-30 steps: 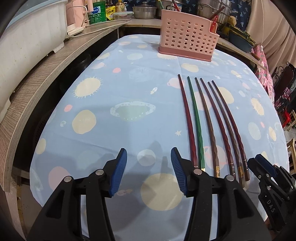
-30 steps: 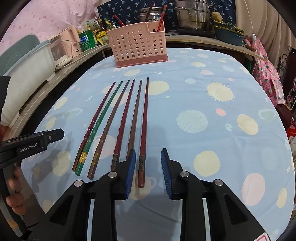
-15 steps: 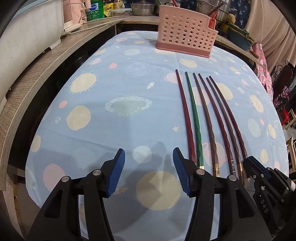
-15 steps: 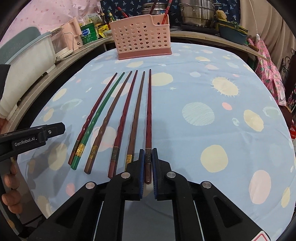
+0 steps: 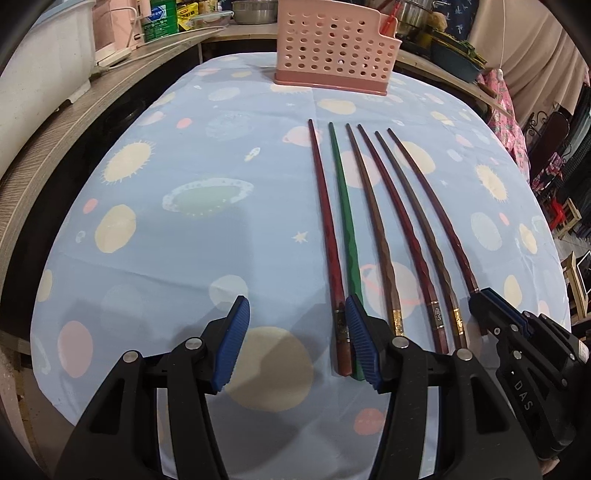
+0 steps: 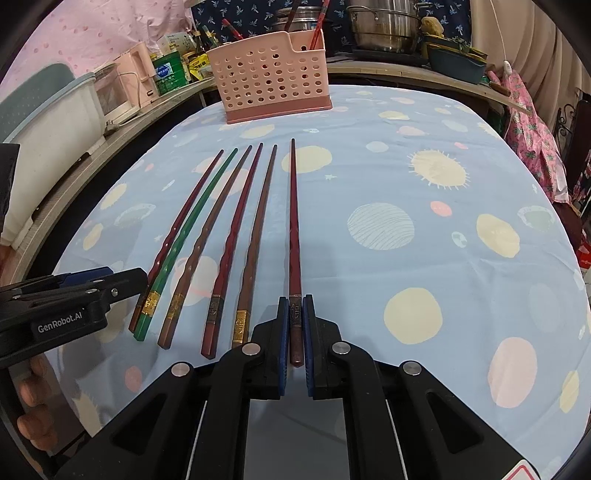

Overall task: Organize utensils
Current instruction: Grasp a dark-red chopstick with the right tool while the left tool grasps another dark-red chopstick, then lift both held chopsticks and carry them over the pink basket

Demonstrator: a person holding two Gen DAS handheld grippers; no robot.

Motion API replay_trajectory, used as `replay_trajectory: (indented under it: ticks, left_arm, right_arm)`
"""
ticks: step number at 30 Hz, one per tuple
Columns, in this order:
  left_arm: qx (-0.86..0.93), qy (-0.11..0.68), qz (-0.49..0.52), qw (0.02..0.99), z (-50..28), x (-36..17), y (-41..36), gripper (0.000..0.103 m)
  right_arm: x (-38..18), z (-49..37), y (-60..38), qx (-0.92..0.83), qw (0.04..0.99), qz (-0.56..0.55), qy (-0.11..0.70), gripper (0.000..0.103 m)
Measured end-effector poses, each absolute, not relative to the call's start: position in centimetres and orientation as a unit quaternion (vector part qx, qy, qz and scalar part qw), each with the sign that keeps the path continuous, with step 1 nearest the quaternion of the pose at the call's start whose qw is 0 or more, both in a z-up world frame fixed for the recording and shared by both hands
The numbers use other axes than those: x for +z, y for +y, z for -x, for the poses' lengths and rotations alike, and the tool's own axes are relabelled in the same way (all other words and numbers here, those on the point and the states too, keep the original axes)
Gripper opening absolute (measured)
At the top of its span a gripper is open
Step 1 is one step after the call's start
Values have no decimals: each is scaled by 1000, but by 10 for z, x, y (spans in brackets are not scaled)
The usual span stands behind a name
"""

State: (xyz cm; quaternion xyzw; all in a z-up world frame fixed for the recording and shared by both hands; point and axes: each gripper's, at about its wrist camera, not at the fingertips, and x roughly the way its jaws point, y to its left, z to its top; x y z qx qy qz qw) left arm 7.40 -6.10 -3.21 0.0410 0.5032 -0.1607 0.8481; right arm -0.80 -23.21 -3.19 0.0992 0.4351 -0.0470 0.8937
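Several long chopsticks lie side by side on the blue planet-print tablecloth [image 6: 424, 258], handles toward me. My right gripper [image 6: 295, 314] is shut on the handle of the rightmost dark red chopstick [image 6: 293, 221], which now sits apart from the others; it also shows in the left wrist view [image 5: 432, 206]. My left gripper [image 5: 295, 317] is open and empty, its right finger over the handles of the leftmost red chopstick [image 5: 325, 221] and the green chopstick [image 5: 345, 221]. A pink perforated utensil basket [image 6: 271, 88] stands at the table's far end, with a few chopsticks in it.
A wooden counter [image 5: 55, 147] curves along the left with a white appliance [image 6: 55, 110], bottles and pots. Steel pots [image 6: 384, 26] stand behind the basket. The table's right half [image 6: 461, 221] holds only cloth. The right gripper's body [image 5: 524, 347] shows in the left wrist view.
My right gripper closed on the rightmost dark red chopstick's handle and shifted it away from the row. My left gripper moved forward toward the leftmost chopsticks, still open.
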Motion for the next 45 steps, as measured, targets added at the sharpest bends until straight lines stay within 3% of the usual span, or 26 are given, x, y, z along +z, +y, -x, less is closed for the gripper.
replay_trajectory:
  ticks: [15,18,25,35,45]
  left_arm:
    - [-153,494,-65,853,-71,-37,-65,47]
    - [-148,495,-61,854,-71,-37,-63,42]
    - [-135,500,-46,854,-78,-36,-48,10]
    - [-130,501,-20,855,-82,-22,-29,7]
    - [-132,463,9,877,-90,29,-11,7]
  right_arm:
    - [-32,8,-232,-47,894,-99,435,7]
    - [-32,9,-232,-47,894,-98,435,7]
    - [-32,8,-232,-47,893,-97,437,7]
    - [-12,10,-234,-50,899,-97,423,7]
    - [44,4,-253,-59,921,-112,368,7]
